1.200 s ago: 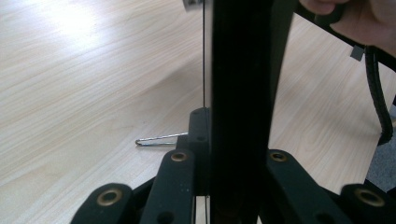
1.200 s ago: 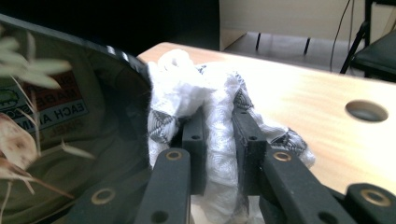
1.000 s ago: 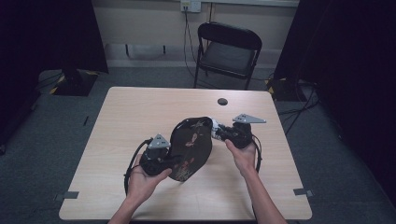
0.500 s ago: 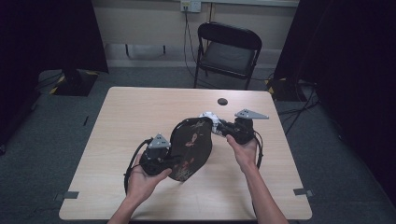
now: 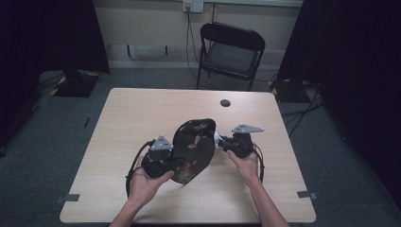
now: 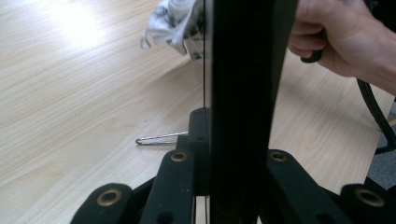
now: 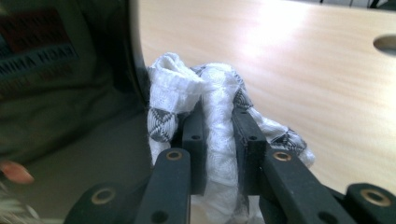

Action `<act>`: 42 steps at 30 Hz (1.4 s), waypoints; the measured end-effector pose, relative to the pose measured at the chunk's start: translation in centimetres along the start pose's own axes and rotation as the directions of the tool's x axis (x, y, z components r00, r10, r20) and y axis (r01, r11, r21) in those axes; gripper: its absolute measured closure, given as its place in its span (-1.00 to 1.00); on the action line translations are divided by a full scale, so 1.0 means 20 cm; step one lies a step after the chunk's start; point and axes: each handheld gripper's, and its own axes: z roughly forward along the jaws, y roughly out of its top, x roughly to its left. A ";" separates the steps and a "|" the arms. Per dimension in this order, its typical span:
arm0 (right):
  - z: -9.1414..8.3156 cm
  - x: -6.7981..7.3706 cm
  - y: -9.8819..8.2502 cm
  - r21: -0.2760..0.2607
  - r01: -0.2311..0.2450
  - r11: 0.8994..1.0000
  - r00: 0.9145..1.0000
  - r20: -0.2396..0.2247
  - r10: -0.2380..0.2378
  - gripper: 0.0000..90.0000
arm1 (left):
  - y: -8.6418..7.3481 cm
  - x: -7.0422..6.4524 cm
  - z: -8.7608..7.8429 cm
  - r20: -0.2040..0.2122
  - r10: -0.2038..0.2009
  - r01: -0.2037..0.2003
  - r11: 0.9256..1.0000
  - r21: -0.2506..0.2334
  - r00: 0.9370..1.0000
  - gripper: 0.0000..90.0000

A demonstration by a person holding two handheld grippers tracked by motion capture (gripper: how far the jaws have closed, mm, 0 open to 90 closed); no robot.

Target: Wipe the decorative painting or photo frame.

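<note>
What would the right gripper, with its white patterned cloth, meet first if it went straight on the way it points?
Probably the glossy dark oval tray: the right gripper and its white patterned cloth sit right beside the tray's face; contact unclear.

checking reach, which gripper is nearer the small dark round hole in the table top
Right. The right gripper sits just below the hole; the left gripper is farther off, past the dark patterned tray.

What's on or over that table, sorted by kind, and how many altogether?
Hand-held grippers: 2, left gripper and right gripper
Dark patterned plate: 1
White patterned cloth: 1
Wire clip: 1
Total: 5
</note>
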 end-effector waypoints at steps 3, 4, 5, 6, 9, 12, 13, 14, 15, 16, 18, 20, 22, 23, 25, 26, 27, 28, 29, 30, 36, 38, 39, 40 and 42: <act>0.01 -0.01 -0.04 0.021 -0.006 1.000 1.000 0.001 0.006 0.74 | 0.00 0.00 0.00 0.000 0.000 0.000 1.000 0.000 1.000 0.79; 0.02 -0.02 -0.05 0.024 -0.013 1.000 1.000 -0.002 0.013 0.74 | 0.00 0.00 0.00 0.001 0.000 0.000 1.000 0.001 1.000 0.79; 0.02 -0.02 -0.06 0.031 -0.012 0.999 1.000 0.000 0.012 0.74 | 0.00 0.00 0.00 0.001 0.000 0.000 1.000 0.001 1.000 0.79; 0.03 -0.02 -0.07 0.032 -0.011 0.999 1.000 0.002 0.011 0.74 | 0.00 0.00 0.00 0.000 0.000 0.000 1.000 0.001 1.000 0.79; 0.04 -0.02 -0.09 0.034 -0.014 0.999 1.000 0.007 0.013 0.73 | 0.00 0.00 0.00 0.001 0.001 -0.001 1.000 0.003 1.000 0.79; 0.06 -0.02 -0.12 0.046 -0.003 0.999 1.000 0.015 0.002 0.73 | 0.00 0.00 0.00 0.003 0.001 -0.001 1.000 0.004 1.000 0.79; 0.06 -0.02 -0.13 0.050 -0.003 0.999 1.000 0.014 0.002 0.73 | 0.00 0.00 0.00 0.003 -0.002 0.002 1.000 0.004 1.000 0.79; 0.07 -0.02 -0.15 0.059 -0.003 0.998 1.000 0.011 0.003 0.73 | 0.00 0.00 0.00 0.004 -0.002 0.002 1.000 0.006 1.000 0.79; 0.08 -0.01 -0.16 0.067 -0.002 0.998 1.000 0.010 0.001 0.73 | 0.00 0.00 0.00 0.002 0.000 0.000 1.000 0.005 1.000 0.79; 0.09 -0.01 -0.18 0.074 0.006 0.997 1.000 0.010 -0.007 0.73 | 0.00 0.00 0.00 0.001 0.000 0.000 1.000 0.005 1.000 0.79; 0.09 0.00 -0.19 0.075 0.011 0.997 1.000 0.011 -0.012 0.73 | 0.00 0.01 -0.01 0.003 0.002 -0.002 1.000 0.007 1.000 0.79; 0.09 0.01 -0.19 0.082 0.038 0.996 0.999 0.022 -0.040 0.72 | 0.00 0.01 -0.01 0.002 0.001 -0.001 1.000 0.003 1.000 0.79; 0.10 0.01 -0.19 0.090 0.047 0.995 0.998 0.027 -0.049 0.72 | 0.00 0.01 -0.01 0.002 0.006 -0.006 1.000 0.004 1.000 0.79; 0.10 0.01 -0.20 0.098 0.049 0.994 0.998 0.023 -0.052 0.72 | 0.00 0.01 -0.01 0.002 0.004 -0.004 1.000 0.004 1.000 0.79; 0.11 0.02 -0.22 0.112 0.056 0.992 0.998 0.013 -0.058 0.71 | 0.00 0.01 -0.01 0.002 0.002 -0.002 1.000 0.005 1.000 0.79; 0.11 0.02 -0.22 0.112 0.056 0.992 0.998 0.013 -0.058 0.71 | 0.00 0.01 -0.01 0.002 0.002 -0.002 1.000 0.005 1.000 0.79; 0.12 0.02 -0.24 0.101 0.056 0.993 0.998 0.017 -0.058 0.71 | -0.01 0.01 -0.01 0.002 -0.006 0.006 1.000 0.005 1.000 0.79; 0.12 0.02 -0.24 0.097 0.047 0.994 0.999 0.014 -0.048 0.71 | -0.01 0.01 -0.01 0.001 -0.006 0.006 1.000 0.005 1.000 0.79; 0.12 0.02 -0.24 0.095 0.039 0.995 0.999 0.010 -0.040 0.71 | -0.01 0.01 -0.01 0.001 -0.007 0.007 1.000 0.004 1.000 0.79; 0.12 0.02 -0.24 0.095 0.029 0.995 1.000 0.007 -0.030 0.70 | -0.01 0.01 -0.01 0.000 -0.007 0.007 1.000 0.003 1.000 0.79; 0.11 0.02 -0.25 0.095 -0.032 0.995 0.999 -0.006 0.033 0.70 | -0.01 0.01 -0.01 -0.003 0.000 0.000 1.000 0.003 1.000 0.79; 0.10 0.01 -0.26 0.098 -0.041 0.994 0.999 -0.016 0.043 0.70 | -0.01 0.01 -0.01 -0.002 -0.002 0.002 1.000 0.001 1.000 0.79; 0.10 0.01 -0.26 0.098 -0.041 0.994 0.999 -0.016 0.043 0.70 | -0.01 0.01 -0.01 -0.002 -0.002 0.002 1.000 0.001 1.000 0.79; 0.08 0.02 -0.26 0.105 -0.031 0.994 0.999 -0.020 0.033 0.70 | -0.01 0.01 -0.01 -0.003 -0.004 0.004 1.000 -0.003 1.000 0.79; 0.07 0.02 -0.26 0.105 -0.009 0.994 1.000 -0.020 0.011 0.69 | -0.01 0.01 -0.01 0.000 -0.002 0.002 1.000 0.000 1.000 0.79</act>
